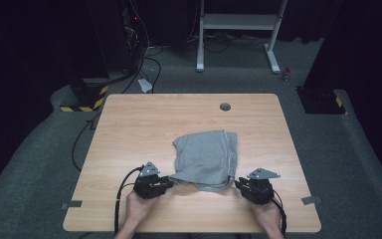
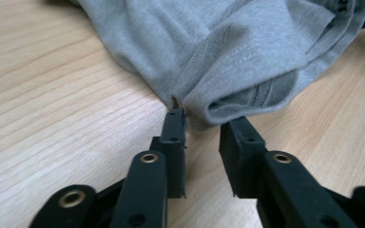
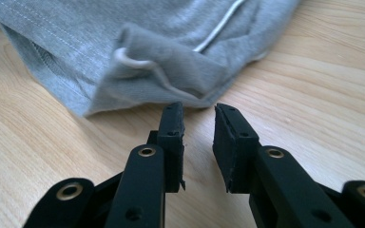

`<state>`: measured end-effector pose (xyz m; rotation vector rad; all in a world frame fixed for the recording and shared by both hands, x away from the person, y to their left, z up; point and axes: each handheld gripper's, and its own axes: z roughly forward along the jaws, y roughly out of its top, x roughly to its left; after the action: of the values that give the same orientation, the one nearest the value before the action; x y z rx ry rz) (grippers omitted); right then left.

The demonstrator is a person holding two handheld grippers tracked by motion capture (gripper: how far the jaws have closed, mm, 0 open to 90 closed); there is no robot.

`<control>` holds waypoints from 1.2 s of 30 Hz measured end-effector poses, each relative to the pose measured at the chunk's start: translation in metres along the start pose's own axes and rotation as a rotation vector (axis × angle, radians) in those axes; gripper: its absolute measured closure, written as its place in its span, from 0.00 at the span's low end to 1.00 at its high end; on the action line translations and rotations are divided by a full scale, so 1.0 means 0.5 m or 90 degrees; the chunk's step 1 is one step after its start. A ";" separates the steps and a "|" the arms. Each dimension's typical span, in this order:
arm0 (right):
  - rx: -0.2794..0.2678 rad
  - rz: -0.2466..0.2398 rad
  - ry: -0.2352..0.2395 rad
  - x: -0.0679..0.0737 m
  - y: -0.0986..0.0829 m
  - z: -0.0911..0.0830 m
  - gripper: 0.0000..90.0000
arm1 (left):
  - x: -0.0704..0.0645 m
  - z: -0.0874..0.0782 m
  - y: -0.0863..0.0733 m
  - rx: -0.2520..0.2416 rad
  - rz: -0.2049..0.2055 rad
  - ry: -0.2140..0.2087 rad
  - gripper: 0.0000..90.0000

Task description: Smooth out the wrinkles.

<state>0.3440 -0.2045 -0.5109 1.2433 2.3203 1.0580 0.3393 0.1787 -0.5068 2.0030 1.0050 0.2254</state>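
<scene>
A folded grey garment lies on the wooden table, a little right of centre. My left gripper sits at the garment's near left corner, jaws open. In the left gripper view that gripper has its tips right at a rolled fold of the grey cloth, with nothing pinched. My right gripper rests at the near right corner. Seen from the right gripper view, it stands open just short of the garment's folded edge, which carries a white cord.
A round grey cable hole sits near the table's far edge. Tape marks lie at the near corners. Beyond the table stand a white frame, cables and yellow-black striped blocks on grey carpet.
</scene>
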 end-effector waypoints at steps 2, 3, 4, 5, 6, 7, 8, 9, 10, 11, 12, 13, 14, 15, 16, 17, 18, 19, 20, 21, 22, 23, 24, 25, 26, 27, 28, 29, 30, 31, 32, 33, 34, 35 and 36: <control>-0.016 0.002 -0.010 -0.001 -0.003 -0.012 0.80 | -0.004 -0.015 0.000 -0.012 0.003 0.005 0.73; -0.021 0.005 -0.016 0.000 -0.003 -0.019 0.79 | -0.005 -0.023 0.000 -0.018 0.002 0.006 0.71; -0.029 0.004 -0.019 -0.001 -0.001 -0.025 0.79 | -0.005 -0.030 0.000 -0.024 0.002 0.008 0.70; -0.037 0.009 -0.019 0.000 0.001 -0.031 0.79 | -0.005 -0.037 0.001 -0.028 0.002 0.009 0.68; -0.043 0.008 -0.020 0.000 0.005 -0.036 0.79 | -0.005 -0.043 0.002 -0.033 0.001 0.010 0.67; -0.047 0.009 -0.017 0.003 0.010 -0.040 0.78 | -0.004 -0.047 0.004 -0.038 -0.002 0.009 0.66; -0.050 0.009 -0.015 0.007 0.017 -0.042 0.78 | -0.004 -0.049 0.006 -0.042 -0.005 0.010 0.65; -0.054 0.006 -0.014 0.011 0.025 -0.043 0.78 | -0.004 -0.050 0.010 -0.041 -0.006 0.013 0.63; -0.057 0.003 -0.012 0.016 0.033 -0.042 0.78 | -0.005 -0.049 0.015 -0.041 -0.004 0.015 0.62; -0.057 0.000 -0.008 0.022 0.042 -0.040 0.78 | -0.005 -0.044 0.022 -0.039 -0.001 0.018 0.62; -0.061 -0.011 -0.006 0.029 0.053 -0.035 0.78 | -0.006 -0.041 0.026 -0.037 0.000 0.020 0.61; -0.064 -0.014 -0.006 0.035 0.059 -0.032 0.78 | -0.007 -0.035 0.031 -0.036 -0.001 0.019 0.61; -0.067 -0.019 -0.005 0.041 0.067 -0.028 0.77 | -0.007 -0.028 0.036 -0.036 0.000 0.018 0.61; -0.070 -0.020 -0.002 0.046 0.073 -0.024 0.77 | -0.009 -0.021 0.040 -0.036 -0.005 0.015 0.61; -0.071 -0.022 0.000 0.050 0.079 -0.019 0.76 | -0.010 -0.013 0.044 -0.033 -0.005 0.012 0.60; -0.070 -0.023 0.000 0.054 0.083 -0.013 0.76 | -0.011 -0.004 0.047 -0.031 -0.005 0.011 0.60; -0.065 -0.025 0.000 0.057 0.087 -0.008 0.75 | -0.014 0.005 0.049 -0.024 -0.004 0.009 0.60; -0.056 -0.027 0.002 0.059 0.088 -0.003 0.75 | -0.017 0.013 0.050 -0.013 0.003 0.011 0.60; -0.039 -0.030 0.005 0.060 0.088 0.003 0.75 | -0.022 0.021 0.049 -0.003 0.012 0.013 0.61; -0.020 -0.036 0.005 0.060 0.086 0.009 0.75 | -0.027 0.027 0.048 0.010 0.023 0.011 0.62; -0.005 -0.042 0.001 0.060 0.082 0.012 0.75 | -0.032 0.033 0.046 0.024 0.035 0.013 0.63; 0.006 -0.045 -0.003 0.059 0.075 0.013 0.76 | -0.037 0.038 0.042 0.035 0.045 0.016 0.64; 0.016 -0.044 -0.006 0.056 0.067 0.013 0.76 | -0.040 0.042 0.037 0.044 0.049 0.015 0.64; 0.025 -0.044 -0.008 0.051 0.057 0.013 0.77 | -0.040 0.046 0.033 0.054 0.053 0.015 0.64; 0.035 -0.042 -0.013 0.045 0.048 0.012 0.77 | -0.040 0.048 0.028 0.064 0.053 0.016 0.64; 0.048 -0.039 -0.020 0.040 0.038 0.010 0.77 | -0.039 0.050 0.023 0.074 0.054 0.017 0.64; 0.057 -0.040 -0.025 0.033 0.029 0.009 0.77 | -0.036 0.051 0.019 0.083 0.057 0.019 0.64; 0.063 -0.033 -0.027 0.025 0.022 0.007 0.77 | -0.034 0.051 0.017 0.087 0.054 0.020 0.64; 0.066 -0.024 -0.029 0.019 0.017 0.004 0.77 | -0.032 0.049 0.016 0.088 0.051 0.020 0.64; 0.063 -0.017 -0.031 0.014 0.015 0.000 0.77 | -0.030 0.045 0.016 0.084 0.045 0.024 0.63; 0.056 -0.014 -0.035 0.011 0.017 -0.005 0.77 | -0.027 0.040 0.018 0.078 0.042 0.027 0.63; 0.045 -0.016 -0.036 0.011 0.021 -0.010 0.77 | -0.024 0.035 0.021 0.071 0.033 0.030 0.62; 0.033 -0.015 -0.035 0.013 0.027 -0.014 0.77 | -0.019 0.030 0.024 0.058 0.023 0.032 0.62; 0.023 -0.019 -0.032 0.017 0.034 -0.016 0.77 | -0.014 0.025 0.028 0.046 0.009 0.033 0.61; 0.016 -0.023 -0.030 0.023 0.043 -0.016 0.77 | -0.009 0.023 0.033 0.040 0.001 0.038 0.60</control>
<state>0.3453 -0.1914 -0.4890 1.2174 2.3177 0.9807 0.3515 0.1632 -0.5004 2.0648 1.0599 0.2592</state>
